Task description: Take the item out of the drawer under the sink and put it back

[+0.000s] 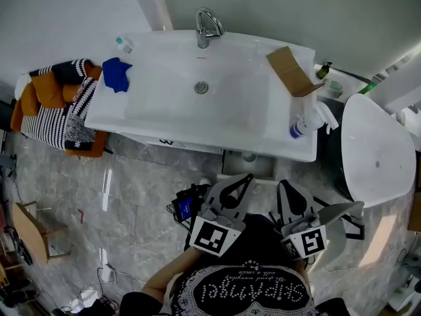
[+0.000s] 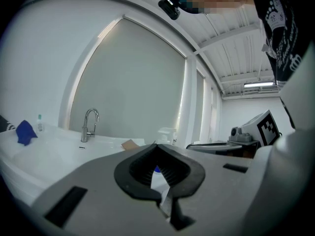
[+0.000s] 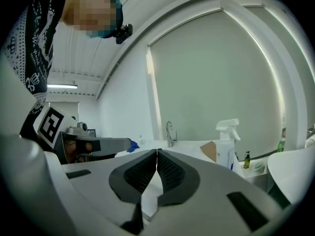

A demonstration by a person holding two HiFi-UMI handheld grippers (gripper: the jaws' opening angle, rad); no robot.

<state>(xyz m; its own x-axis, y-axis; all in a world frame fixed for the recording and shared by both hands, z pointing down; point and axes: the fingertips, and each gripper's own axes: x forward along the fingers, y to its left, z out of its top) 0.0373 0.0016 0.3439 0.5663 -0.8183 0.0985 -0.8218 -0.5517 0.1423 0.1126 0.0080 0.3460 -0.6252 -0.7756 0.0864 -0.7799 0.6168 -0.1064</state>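
Both grippers are held level in front of the white sink (image 1: 164, 107), below its front edge. My left gripper (image 1: 247, 178) has its jaws closed tip to tip with nothing between them; its own view shows the tips (image 2: 156, 145) meeting against the basin (image 2: 44, 151) and the faucet (image 2: 89, 124). My right gripper (image 1: 285, 185) is shut and empty too, its pads (image 3: 157, 154) pressed together. Only a thin strip of the cabinet front (image 1: 164, 141) under the sink shows. No drawer stands open, and no item from it is in view.
On the sink rim lie a blue cloth (image 1: 116, 73), a small bottle (image 1: 123, 44), a piece of cardboard (image 1: 291, 70) and a spray bottle (image 1: 304, 124). A white toilet (image 1: 375, 150) stands at the right. A basket of clothes (image 1: 56, 107) stands at the left.
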